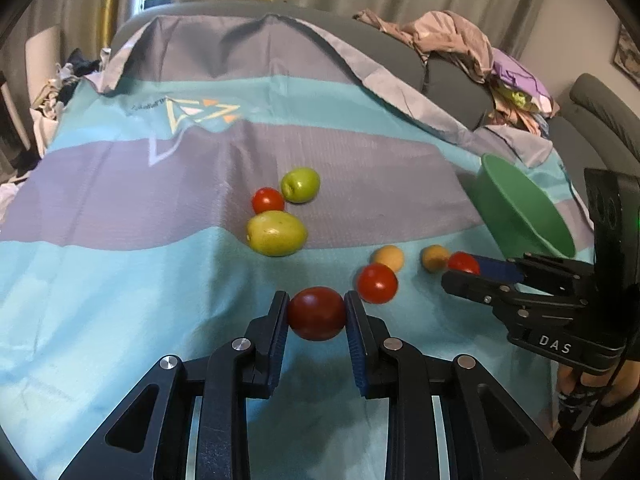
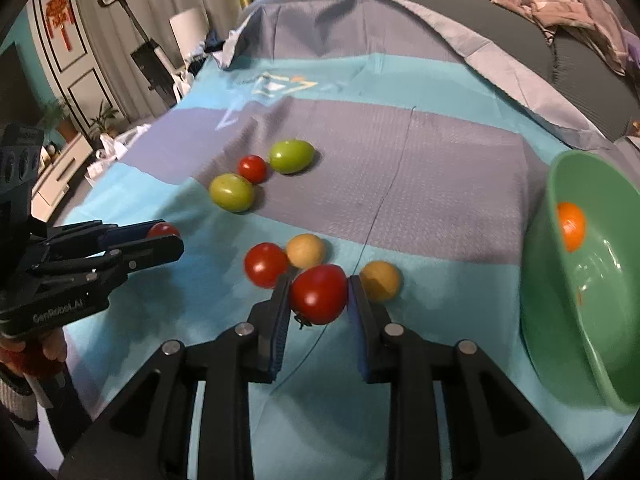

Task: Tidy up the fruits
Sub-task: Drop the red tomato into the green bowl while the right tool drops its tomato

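My left gripper [image 1: 316, 305] is shut on a dark red tomato [image 1: 316, 318], held just over the striped cloth [image 1: 160, 280]. My right gripper [image 2: 319, 280] is shut on a bright red tomato [image 2: 319, 296] beside a yellow fruit [image 2: 380, 280]. Each view shows the other gripper from the side: the right gripper [image 1: 460, 270] with its tomato [image 1: 464, 262], the left gripper [image 2: 166, 236] with its tomato [image 2: 162, 231]. A green bowl [image 2: 568, 320] tilts at the right, with an orange fruit [image 2: 572, 226] inside.
Loose on the cloth lie two green fruits [image 1: 300, 185] [image 1: 276, 233], a small red tomato [image 1: 267, 200], another red tomato [image 1: 377, 283] and two yellow fruits [image 1: 387, 258] [image 1: 435, 258]. A grey sofa back [image 1: 460, 80] with piled clothes [image 1: 460, 40] rises behind.
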Available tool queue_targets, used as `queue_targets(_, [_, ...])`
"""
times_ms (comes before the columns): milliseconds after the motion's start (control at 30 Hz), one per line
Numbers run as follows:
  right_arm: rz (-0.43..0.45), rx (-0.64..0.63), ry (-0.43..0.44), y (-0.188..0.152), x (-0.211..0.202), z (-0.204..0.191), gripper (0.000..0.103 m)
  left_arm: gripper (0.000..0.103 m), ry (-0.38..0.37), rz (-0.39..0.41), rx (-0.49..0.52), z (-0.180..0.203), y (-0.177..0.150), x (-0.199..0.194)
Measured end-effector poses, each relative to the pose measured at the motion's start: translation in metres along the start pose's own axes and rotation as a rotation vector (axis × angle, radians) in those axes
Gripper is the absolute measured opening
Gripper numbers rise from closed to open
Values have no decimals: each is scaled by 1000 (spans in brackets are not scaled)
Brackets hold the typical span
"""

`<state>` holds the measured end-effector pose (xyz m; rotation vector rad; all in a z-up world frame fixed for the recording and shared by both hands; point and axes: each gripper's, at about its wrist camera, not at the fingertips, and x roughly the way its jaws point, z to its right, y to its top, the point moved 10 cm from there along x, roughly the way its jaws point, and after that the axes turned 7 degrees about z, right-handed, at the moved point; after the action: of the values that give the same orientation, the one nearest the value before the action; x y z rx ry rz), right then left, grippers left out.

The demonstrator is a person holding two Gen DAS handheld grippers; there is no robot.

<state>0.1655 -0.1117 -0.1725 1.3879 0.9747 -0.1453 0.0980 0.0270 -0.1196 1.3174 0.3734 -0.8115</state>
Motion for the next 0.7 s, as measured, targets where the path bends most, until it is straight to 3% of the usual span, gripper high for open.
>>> queue_targets(367, [52,48,17,-13,-44,-5,28,28,36,33,62,28,1,-26])
queue_targets(700, [121,95,-22,-15,-80,18,28,28,7,52,110,60,5,-36])
